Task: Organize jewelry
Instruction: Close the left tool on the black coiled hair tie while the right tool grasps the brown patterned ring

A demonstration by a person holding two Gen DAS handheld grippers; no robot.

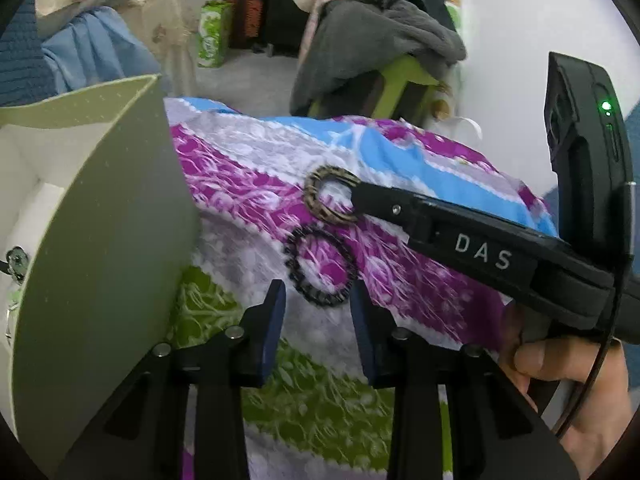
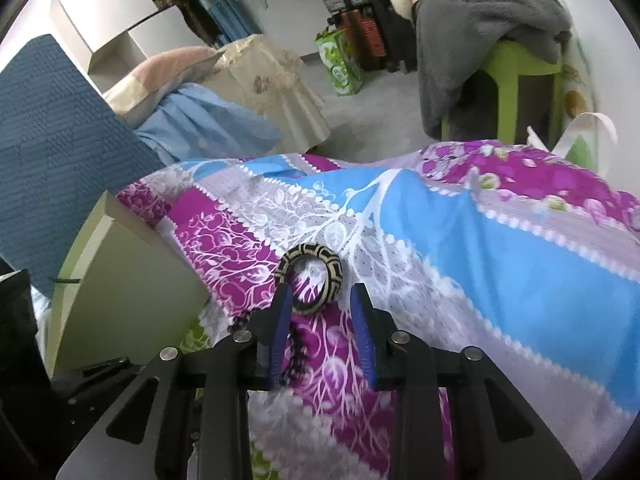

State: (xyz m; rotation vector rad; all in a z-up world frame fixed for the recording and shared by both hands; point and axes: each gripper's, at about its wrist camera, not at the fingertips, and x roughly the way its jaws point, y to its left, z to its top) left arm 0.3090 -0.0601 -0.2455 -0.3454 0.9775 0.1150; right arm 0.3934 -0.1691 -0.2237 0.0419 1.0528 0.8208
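Note:
A patterned brown-and-cream bangle (image 1: 331, 194) lies on the patchwork bedspread (image 1: 400, 168); it also shows in the right wrist view (image 2: 310, 282). A black beaded bracelet (image 1: 320, 266) lies just nearer, partly visible in the right wrist view (image 2: 296, 344). My left gripper (image 1: 318, 294) is open, its fingers either side of the near edge of the beaded bracelet. My right gripper (image 2: 320, 300) is open at the bangle's near edge; it also shows in the left wrist view (image 1: 354, 200). An open green box (image 1: 100, 240) stands left, a piece of jewelry (image 1: 16, 262) inside.
The box's raised green lid (image 2: 132, 280) stands close left of both grippers. Beyond the bed are a green stool (image 2: 520, 76) under grey clothes, a green bag (image 2: 340, 60), suitcases and a blue cushion (image 2: 52, 152).

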